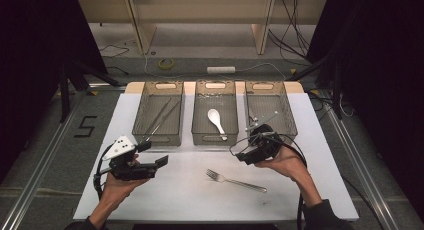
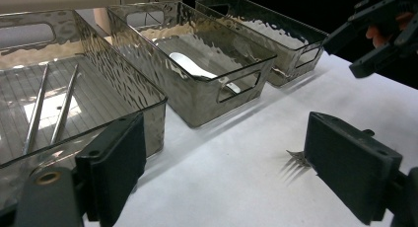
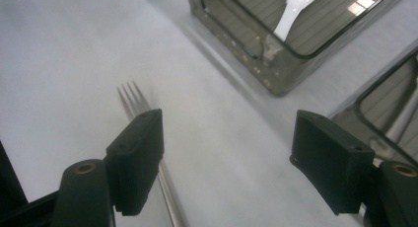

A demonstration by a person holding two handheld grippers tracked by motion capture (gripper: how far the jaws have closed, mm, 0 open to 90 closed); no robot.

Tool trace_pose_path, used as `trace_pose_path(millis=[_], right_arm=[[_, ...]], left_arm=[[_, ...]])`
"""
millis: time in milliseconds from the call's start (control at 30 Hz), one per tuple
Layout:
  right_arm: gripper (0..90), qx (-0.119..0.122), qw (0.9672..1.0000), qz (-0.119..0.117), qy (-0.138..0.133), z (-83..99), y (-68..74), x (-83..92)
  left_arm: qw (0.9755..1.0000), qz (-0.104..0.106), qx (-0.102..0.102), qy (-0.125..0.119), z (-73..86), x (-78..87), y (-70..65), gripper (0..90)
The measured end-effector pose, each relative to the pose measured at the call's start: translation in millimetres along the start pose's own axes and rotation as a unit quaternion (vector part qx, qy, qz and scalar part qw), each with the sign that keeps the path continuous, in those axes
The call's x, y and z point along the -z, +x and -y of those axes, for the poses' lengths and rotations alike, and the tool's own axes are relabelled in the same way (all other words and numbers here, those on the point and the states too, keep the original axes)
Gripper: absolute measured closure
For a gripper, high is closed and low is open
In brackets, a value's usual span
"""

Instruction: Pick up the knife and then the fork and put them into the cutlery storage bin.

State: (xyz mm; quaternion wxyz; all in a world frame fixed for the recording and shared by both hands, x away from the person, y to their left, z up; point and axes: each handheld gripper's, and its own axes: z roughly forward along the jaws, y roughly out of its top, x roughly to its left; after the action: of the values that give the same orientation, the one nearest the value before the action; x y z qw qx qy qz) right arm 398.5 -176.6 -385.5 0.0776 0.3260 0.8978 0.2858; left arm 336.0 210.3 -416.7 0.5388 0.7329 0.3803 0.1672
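A metal fork (image 1: 235, 181) lies on the white table top (image 1: 190, 195), tines to the left. My right gripper (image 1: 241, 153) hovers just beyond it, open. In the right gripper view my right gripper (image 3: 231, 138) has wide jaws with nothing between them, and the fork (image 3: 135, 101) runs under the left jaw. My left gripper (image 1: 153, 154) is at the table's left, open and empty, pointing right. In the left gripper view my left gripper (image 2: 229, 150) faces the fork tines (image 2: 296, 160) beside its right jaw, with the right gripper (image 2: 374, 34) farther off.
Three clear bins stand in a row at the back. The left bin (image 1: 159, 138) holds metal chopsticks (image 1: 162, 115), the middle bin (image 1: 215, 138) a white spoon (image 1: 216, 121), the right bin (image 1: 291, 115) a metal piece (image 1: 263, 121) partly behind my right gripper.
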Motion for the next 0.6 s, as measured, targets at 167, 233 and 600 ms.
trace_pose_path(millis=[167,233,600], right_arm=[[27.8,0.009,0.9997,-0.006,0.021,2.1,5.5,-5.7],[27.5,0.018,0.9995,-0.008,0.027,3.1,7.5,-8.1],[29.2,0.044,0.9950,-0.020,0.087,11.8,21.6,-21.4]], left_arm=[[1.0000,0.000,0.000,-0.001,0.2,0.5,0.3,16.1],[1.0000,0.000,0.000,-0.001,0.2,0.5,0.2,16.0],[1.0000,0.000,0.000,-0.001,0.1,0.7,0.0,16.0]])
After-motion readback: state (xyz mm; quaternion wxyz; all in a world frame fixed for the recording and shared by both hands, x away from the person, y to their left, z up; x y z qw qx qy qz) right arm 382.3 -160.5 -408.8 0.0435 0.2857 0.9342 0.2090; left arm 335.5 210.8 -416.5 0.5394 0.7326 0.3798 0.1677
